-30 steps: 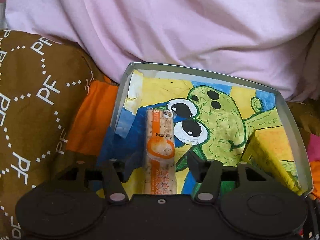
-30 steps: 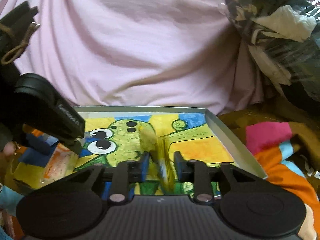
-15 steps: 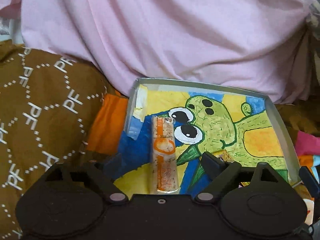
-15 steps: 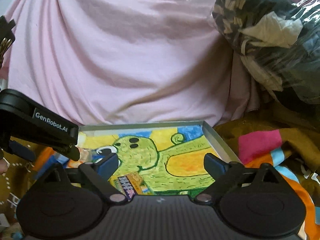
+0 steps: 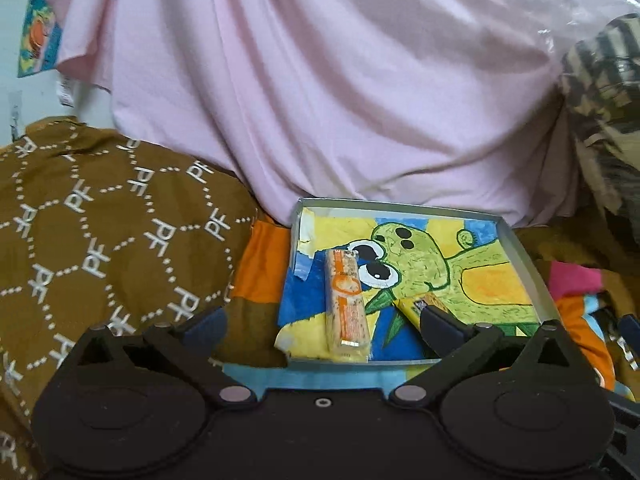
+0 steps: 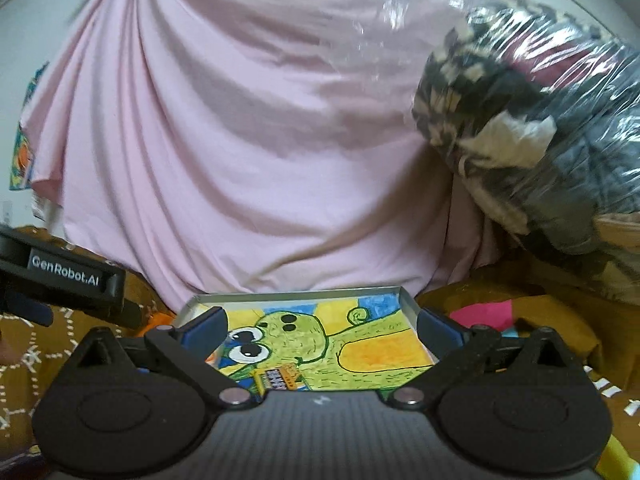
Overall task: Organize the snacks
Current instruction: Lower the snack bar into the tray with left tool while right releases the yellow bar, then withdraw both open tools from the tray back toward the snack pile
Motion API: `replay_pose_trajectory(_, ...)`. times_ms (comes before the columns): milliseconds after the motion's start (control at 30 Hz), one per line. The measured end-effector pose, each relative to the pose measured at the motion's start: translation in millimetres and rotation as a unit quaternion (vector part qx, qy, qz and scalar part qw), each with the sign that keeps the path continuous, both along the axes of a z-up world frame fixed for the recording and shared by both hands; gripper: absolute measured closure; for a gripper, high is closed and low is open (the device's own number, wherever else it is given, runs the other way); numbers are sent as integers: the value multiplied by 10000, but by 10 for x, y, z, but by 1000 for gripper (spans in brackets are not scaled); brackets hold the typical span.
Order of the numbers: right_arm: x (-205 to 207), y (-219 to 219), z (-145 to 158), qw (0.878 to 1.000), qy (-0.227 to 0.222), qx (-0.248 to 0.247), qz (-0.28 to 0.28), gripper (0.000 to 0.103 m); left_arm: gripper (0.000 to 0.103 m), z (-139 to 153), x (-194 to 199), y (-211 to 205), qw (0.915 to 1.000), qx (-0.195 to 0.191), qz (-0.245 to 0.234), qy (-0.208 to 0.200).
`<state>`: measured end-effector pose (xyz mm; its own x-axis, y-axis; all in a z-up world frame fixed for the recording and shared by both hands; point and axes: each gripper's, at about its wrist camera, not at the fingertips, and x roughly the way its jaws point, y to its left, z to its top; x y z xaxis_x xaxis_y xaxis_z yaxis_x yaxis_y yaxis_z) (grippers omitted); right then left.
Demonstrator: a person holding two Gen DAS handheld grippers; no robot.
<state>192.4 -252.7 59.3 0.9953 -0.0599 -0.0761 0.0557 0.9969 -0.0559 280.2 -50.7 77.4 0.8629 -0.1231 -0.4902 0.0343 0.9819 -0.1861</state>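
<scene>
Item one: an orange-and-white snack bar [image 5: 346, 306] in a clear wrapper, lying flat lengthwise on the left half of your shallow grey tray [image 5: 524, 258], its far end against the painted eye of the green cartoon creature [image 5: 416, 260] that lines the tray floor. Item two: a yellow snack packet [image 5: 414, 305] lying just to the right of the bar and apart from it, angled, partly hidden in the left wrist view behind your tool's right finger; the right wrist view shows the same yellow snack packet [image 6: 280, 378] with dark print near the tray's near edge. Your left tool [image 5: 322, 326] has just been opening and now stands with its jaws wide, nothing between the pads, both snacks lying free beyond it. Your right tool [image 6: 320, 326] has likewise just been opening and stands spread wide, holding nothing, the tray [image 6: 410, 300] framed between its fingers. Surroundings: a brown fabric printed with white "PF" letters [image 5: 112, 232] to the left of the tray, orange cloth [image 5: 260, 268] beside it, a pink sheet [image 5: 340, 92] draped behind, and a clear plastic bag of dark patterned cloth [image 6: 532, 136] at the upper right.
</scene>
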Motion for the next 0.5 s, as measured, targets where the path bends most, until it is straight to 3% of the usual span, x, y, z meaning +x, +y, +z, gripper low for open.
replay_pose_trajectory(300,-682,22,13,9999,-94,-8,39,0,1,-67,-806,76,9995,9,-35,-315)
replay_pose_trajectory(500,-1077,6,-15,9999,-38,61,81,0,1,-165,-1299,127,9991,2,189,-389)
